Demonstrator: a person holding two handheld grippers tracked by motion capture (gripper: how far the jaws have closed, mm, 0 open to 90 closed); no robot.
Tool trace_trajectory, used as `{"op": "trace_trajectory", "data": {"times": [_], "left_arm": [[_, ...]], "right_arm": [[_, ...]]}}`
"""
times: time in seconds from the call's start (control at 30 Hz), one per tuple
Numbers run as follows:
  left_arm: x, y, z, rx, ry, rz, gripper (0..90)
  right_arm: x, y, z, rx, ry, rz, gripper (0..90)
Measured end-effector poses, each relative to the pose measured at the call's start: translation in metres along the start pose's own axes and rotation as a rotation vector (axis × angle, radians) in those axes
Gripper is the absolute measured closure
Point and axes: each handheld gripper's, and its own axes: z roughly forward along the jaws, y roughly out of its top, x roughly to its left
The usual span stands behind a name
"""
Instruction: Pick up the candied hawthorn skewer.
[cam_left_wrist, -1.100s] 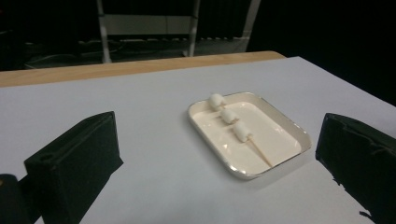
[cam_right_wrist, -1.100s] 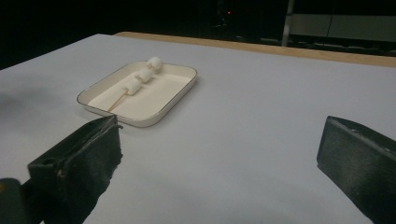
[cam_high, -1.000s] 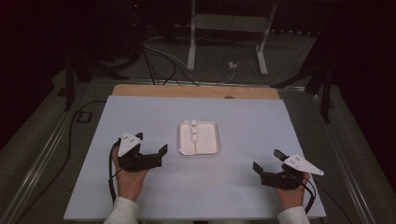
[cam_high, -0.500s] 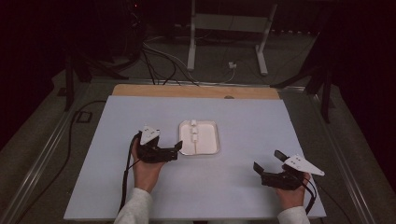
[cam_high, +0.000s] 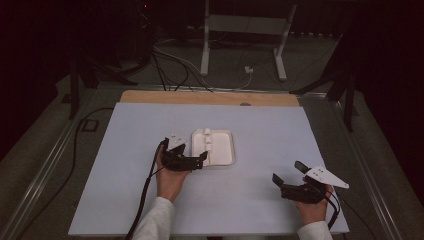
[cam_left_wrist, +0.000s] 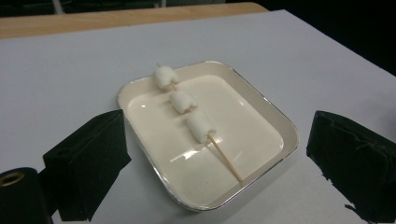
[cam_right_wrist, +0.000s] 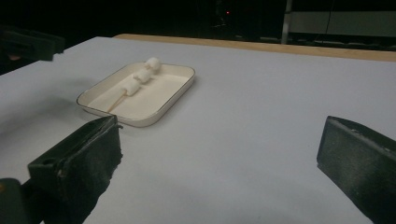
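Note:
A small white tray (cam_high: 232, 150) lies at the middle of the white table. In it rests a wooden skewer (cam_high: 207, 142) threaded with three white marshmallows (cam_left_wrist: 183, 101). My left gripper (cam_high: 199, 161) sits at the tray's left near corner, jaws pointing toward it. It stands open and has just been closing slightly; in the left gripper view (cam_left_wrist: 219, 154) the tray's near rim (cam_left_wrist: 289, 135) lies between the jaws, untouched. My right gripper (cam_high: 288, 172) stands open near the front right, holding nothing. Its own view (cam_right_wrist: 224, 149) shows the tray (cam_right_wrist: 177, 100) and skewer (cam_right_wrist: 140, 77) farther off.
A white sheet (cam_high: 250, 200) covers the table, with a wooden strip (cam_high: 210, 97) along the far edge. Cables (cam_high: 170, 75) and white stand legs (cam_high: 205, 50) lie on the dark floor beyond. A cable (cam_high: 145, 195) trails from the left gripper.
My left hand has moved right and slightly forward, bringing its gripper up to the tray. The right hand and gripper have kept still.

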Motion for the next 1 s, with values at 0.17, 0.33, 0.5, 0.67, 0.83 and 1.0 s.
{"op": "trace_trajectory", "data": {"times": [0.17, 0.33, 0.5, 0.67, 0.83, 1.0], "left_arm": [[-0.004, -0.001, 0.014, 0.031, -0.018, -0.009, 7.7], [-0.008, -0.002, 0.025, 0.061, -0.032, -0.011, 8.3], [-0.01, -0.003, 0.035, 0.088, -0.033, -0.016, 8.6], [-0.012, -0.005, 0.044, 0.111, -0.012, -0.023, 12.5], [-0.012, -0.008, 0.053, 0.152, 0.016, -0.021, 17.6], [-0.015, -0.01, 0.062, 0.196, 0.048, 0.014, 29.9]], "right_arm": [[0.0, 0.0, 0.0, -0.002, 0.0, 0.004, 0.0], [-0.001, 0.0, 0.0, -0.003, 0.001, 0.007, 0.0], [-0.001, 0.0, -0.001, -0.004, 0.001, 0.009, 0.0], [-0.002, 0.0, -0.001, -0.006, 0.002, 0.013, 0.0], [-0.002, 0.0, -0.001, -0.006, 0.002, 0.014, 0.0], [-0.003, 0.0, -0.001, -0.007, 0.001, 0.018, 0.0]]}}
